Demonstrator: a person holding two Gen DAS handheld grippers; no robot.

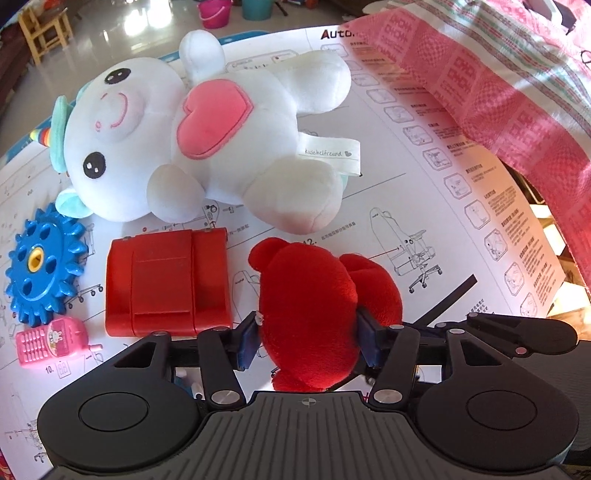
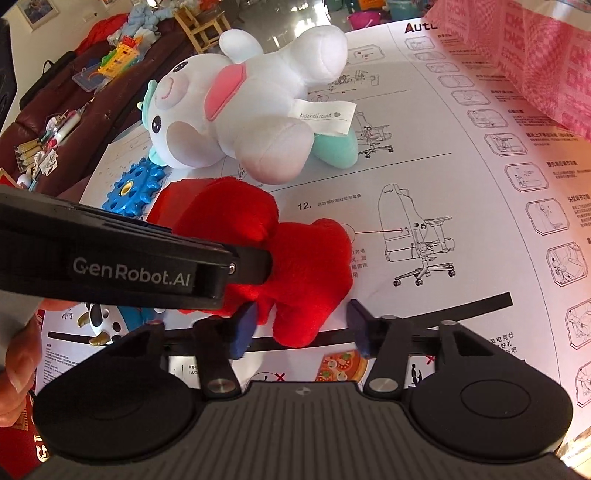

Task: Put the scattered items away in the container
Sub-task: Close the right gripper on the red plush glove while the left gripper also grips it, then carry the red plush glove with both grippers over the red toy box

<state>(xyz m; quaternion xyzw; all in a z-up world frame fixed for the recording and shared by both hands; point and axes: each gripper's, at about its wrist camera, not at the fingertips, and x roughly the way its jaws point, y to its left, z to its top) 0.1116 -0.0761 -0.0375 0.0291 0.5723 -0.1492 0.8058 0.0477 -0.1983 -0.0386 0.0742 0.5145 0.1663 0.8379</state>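
Observation:
My left gripper [image 1: 308, 338] is shut on a red plush toy [image 1: 314, 314], its blue pads pressing both sides. In the right wrist view the same red plush [image 2: 306, 266] lies between the left gripper's black finger [image 2: 251, 264] and my right gripper [image 2: 301, 325], which is open around the plush's near end; its right pad stands apart from the plush. A white plush unicorn [image 1: 207, 140] with a pink heart lies beyond. A red plastic block [image 1: 166, 280], a blue gear [image 1: 40, 266] and a pink toy phone [image 1: 55, 341] lie to the left. A pink woven bag [image 1: 480, 85] is at the upper right.
Everything rests on a large printed chair-assembly sheet [image 1: 443, 206]. The unicorn also shows in the right wrist view [image 2: 240, 110], with the pink bag [image 2: 535, 55] at the upper right. A brown sofa with clutter [image 2: 74, 103] stands far left. Buckets [image 1: 214, 13] stand on the floor.

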